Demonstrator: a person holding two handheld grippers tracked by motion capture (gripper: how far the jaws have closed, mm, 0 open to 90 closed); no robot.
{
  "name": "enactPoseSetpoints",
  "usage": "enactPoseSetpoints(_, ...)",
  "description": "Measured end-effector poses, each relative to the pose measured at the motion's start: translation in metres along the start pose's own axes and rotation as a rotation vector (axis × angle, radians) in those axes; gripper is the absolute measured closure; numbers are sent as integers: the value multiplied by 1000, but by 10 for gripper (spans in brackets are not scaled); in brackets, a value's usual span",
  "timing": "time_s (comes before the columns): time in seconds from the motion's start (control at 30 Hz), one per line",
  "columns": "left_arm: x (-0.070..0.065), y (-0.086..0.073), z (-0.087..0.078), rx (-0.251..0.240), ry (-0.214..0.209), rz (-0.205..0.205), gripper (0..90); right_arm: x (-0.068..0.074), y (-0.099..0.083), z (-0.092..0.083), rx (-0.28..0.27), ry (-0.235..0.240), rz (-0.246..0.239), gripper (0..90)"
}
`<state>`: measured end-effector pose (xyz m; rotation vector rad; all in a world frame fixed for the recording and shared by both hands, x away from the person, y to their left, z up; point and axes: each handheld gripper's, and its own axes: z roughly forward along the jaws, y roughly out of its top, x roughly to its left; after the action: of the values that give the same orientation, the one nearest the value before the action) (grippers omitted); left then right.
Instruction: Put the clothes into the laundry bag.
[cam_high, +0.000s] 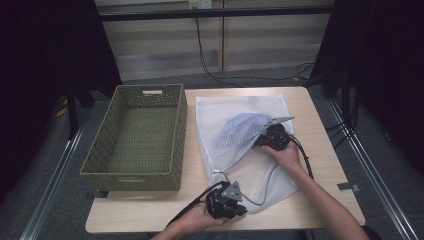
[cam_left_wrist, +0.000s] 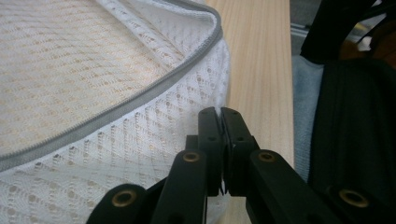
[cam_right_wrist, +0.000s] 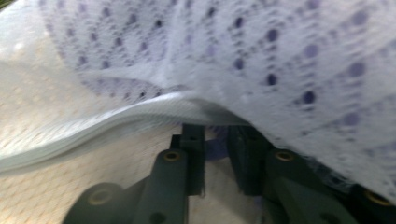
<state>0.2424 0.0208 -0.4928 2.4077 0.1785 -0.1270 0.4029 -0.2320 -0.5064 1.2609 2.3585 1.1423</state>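
A white mesh laundry bag (cam_high: 240, 150) lies flat on the wooden table (cam_high: 325, 150), with a bluish garment (cam_high: 245, 127) inside its upper half. My left gripper (cam_high: 241, 208) sits at the bag's near corner. In the left gripper view its jaws (cam_left_wrist: 220, 114) are pressed together with a sliver of white mesh between them, beside the grey zipper edge (cam_left_wrist: 140, 100). My right gripper (cam_high: 258, 144) reaches in under the bag's top layer toward the garment. In the right gripper view its jaws (cam_right_wrist: 217, 135) stand apart under the draped mesh (cam_right_wrist: 280, 56), with a scrap of bluish cloth (cam_right_wrist: 215, 149) loose in the gap.
A green woven basket (cam_high: 150, 91) stands to the left of the bag, touching the table's left side. Black cables (cam_high: 210, 70) run across the floor behind the table. Dark frames and rails flank both sides.
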Motion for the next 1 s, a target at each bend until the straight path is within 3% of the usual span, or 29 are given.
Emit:
enactPoseSetpoints(0.03, 1, -2, 3, -52, -30, -17, 879, 1, 0, -1, 6, 7, -6, 728)
enactPoseSetpoints(0.23, 2, -2, 2, -44, -32, -27, 879, 7, -9, -15, 19, 119, -46, 664)
enactPoseSetpoints(0.27, 2, -1, 1, -20, -35, -26, 879, 8, -10, -18, 12, 131, -46, 659)
enactPoseSetpoints(0.43, 3, -1, 0, -11, -39, -27, 879, 17, -14, -39, -20, 193, -80, 653)
enactPoseSetpoints(0.5, 2, -2, 2, -42, -37, -39, 879, 19, -16, -49, -39, 200, -87, 644)
enactPoseSetpoints(0.53, 3, -1, 0, -7, -37, -29, 879, 19, -16, -54, -60, 196, -86, 637)
enactPoseSetpoints(0.57, 3, 0, 0, -2, -36, -29, 879, 19, -16, -60, -82, 190, -88, 635)
enactPoseSetpoints(0.67, 3, 0, 0, -7, -41, -30, 879, 13, -9, -73, -172, 181, -75, 619)
enactPoseSetpoints(0.73, 2, -1, 2, -35, -38, -38, 879, 11, -5, -76, -202, 190, -71, 605)
enactPoseSetpoints(0.77, 3, 0, 0, -7, -36, -16, 879, 11, -3, -75, -202, 191, -81, 595)
enactPoseSetpoints(0.83, 2, -1, 3, -40, -36, -24, 879, 13, -1, -71, -182, 189, -107, 583)
enactPoseSetpoints(1.0, 4, 0, 0, -5, -40, -16, 879, 13, 7, -59, -177, 155, -121, 511)
